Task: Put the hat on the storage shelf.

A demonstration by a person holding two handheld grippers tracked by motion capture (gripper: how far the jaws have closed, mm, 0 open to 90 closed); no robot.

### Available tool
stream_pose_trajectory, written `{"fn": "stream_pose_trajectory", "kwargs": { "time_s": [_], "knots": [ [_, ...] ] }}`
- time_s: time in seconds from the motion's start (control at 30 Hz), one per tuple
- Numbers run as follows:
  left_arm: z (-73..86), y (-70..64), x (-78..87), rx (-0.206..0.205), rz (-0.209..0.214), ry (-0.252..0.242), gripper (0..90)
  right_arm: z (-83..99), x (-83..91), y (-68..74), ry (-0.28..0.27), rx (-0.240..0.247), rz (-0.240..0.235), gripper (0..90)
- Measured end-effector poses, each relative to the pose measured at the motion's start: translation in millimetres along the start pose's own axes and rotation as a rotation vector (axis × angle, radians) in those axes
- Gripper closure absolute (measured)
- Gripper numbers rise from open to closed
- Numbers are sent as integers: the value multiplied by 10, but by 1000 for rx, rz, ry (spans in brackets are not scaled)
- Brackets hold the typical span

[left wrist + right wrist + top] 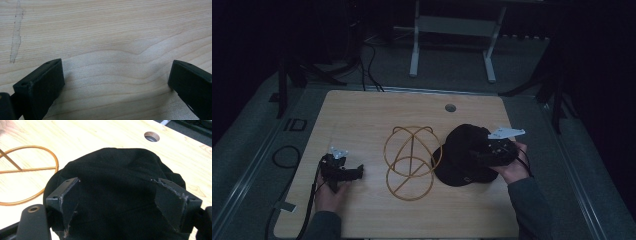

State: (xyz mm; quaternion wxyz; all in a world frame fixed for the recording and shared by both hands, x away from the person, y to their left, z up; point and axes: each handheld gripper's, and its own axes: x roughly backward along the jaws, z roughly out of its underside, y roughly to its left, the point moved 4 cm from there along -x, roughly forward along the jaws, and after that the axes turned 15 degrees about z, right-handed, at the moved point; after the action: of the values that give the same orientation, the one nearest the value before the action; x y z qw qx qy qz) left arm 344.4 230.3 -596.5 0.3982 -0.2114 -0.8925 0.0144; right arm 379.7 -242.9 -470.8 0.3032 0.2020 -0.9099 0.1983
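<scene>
On the right half of the wooden table (362,110) lies a black cap (462,155), crown up, its brim pointing toward the person's side. Its left edge sits just beside, perhaps touching, a gold wire stand (411,161) made of crossing hoops and a thin upright rod, which occupies the middle of the tabletop. The stand looks like a rack meant to carry headwear, so the cap's place next to it suggests the work in hand is lifting the cap onto that frame.

The right gripper (484,154) hangs directly over the cap, held in the person's right hand (512,167). In the right gripper view its two black jaws stand spread wide, one on each side of the dark cloth, with nothing pinched between them; whether the pads already press into the fabric cannot be told. That straddling pose fits a grasp about to be made on the crown, where soft cloth can bunch up and give the pads purchase.

The left gripper (343,170) rests low near the table's left front, well apart from both cap and stand. The left gripper view looks down at bare wood grain (112,37), with the jaws parted and empty. It seems parked out of the way, perhaps ready to steady the light stand, which could slide or tip when the cap is brought against it.

A round cable hole (450,107) sits near the far edge.
</scene>
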Motion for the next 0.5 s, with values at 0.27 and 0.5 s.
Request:
{"fn": "stream_pose_trajectory", "kwargs": {
  "time_s": [0.27,0.5],
  "knots": [
    [0,0,0,0,0,0,1,-93,-92,19,20,73,-16,191],
    [-1,-1,-2,2,0,-2,1,-192,-155,22,33,124,-30,184]
  ]
}}
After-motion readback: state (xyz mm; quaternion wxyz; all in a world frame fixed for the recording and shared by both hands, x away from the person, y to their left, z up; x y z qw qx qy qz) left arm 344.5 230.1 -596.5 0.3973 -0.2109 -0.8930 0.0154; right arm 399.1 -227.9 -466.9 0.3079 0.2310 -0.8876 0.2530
